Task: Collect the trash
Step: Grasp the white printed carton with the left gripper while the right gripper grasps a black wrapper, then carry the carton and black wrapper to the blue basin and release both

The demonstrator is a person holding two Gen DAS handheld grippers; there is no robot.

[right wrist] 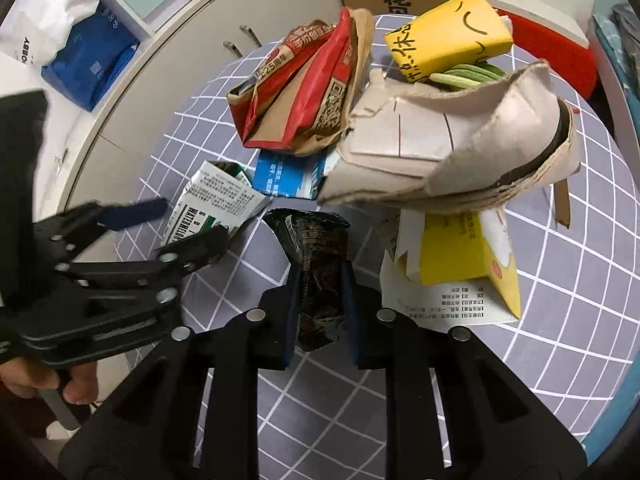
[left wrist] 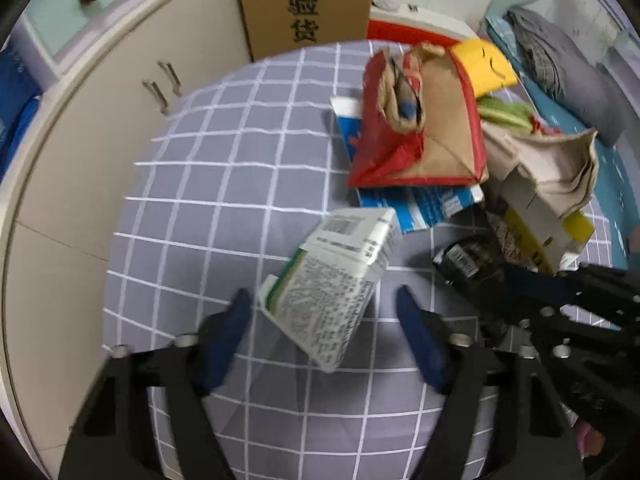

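Note:
Trash lies on a grey checked tablecloth (left wrist: 224, 184). A white and green carton (left wrist: 332, 284) lies between the spread fingers of my left gripper (left wrist: 324, 312), which is open around it; the carton also shows in the right wrist view (right wrist: 216, 204). My right gripper (right wrist: 320, 292) is shut on a crumpled black wrapper (right wrist: 316, 256), seen in the left wrist view (left wrist: 468, 260) too. Behind lie a red and brown paper bag (left wrist: 420, 128), a blue carton (left wrist: 424, 204), a torn beige cardboard piece (right wrist: 444, 148), a yellow box (right wrist: 448, 40) and a yellow and white box (right wrist: 460, 256).
A tall brown cardboard box (left wrist: 304, 0) stands behind the table. White cabinet doors (left wrist: 120, 92) with metal handles are on the left. A red bin with a white rim (right wrist: 552, 40) is at the back right. Bedding (left wrist: 560, 64) lies on the right.

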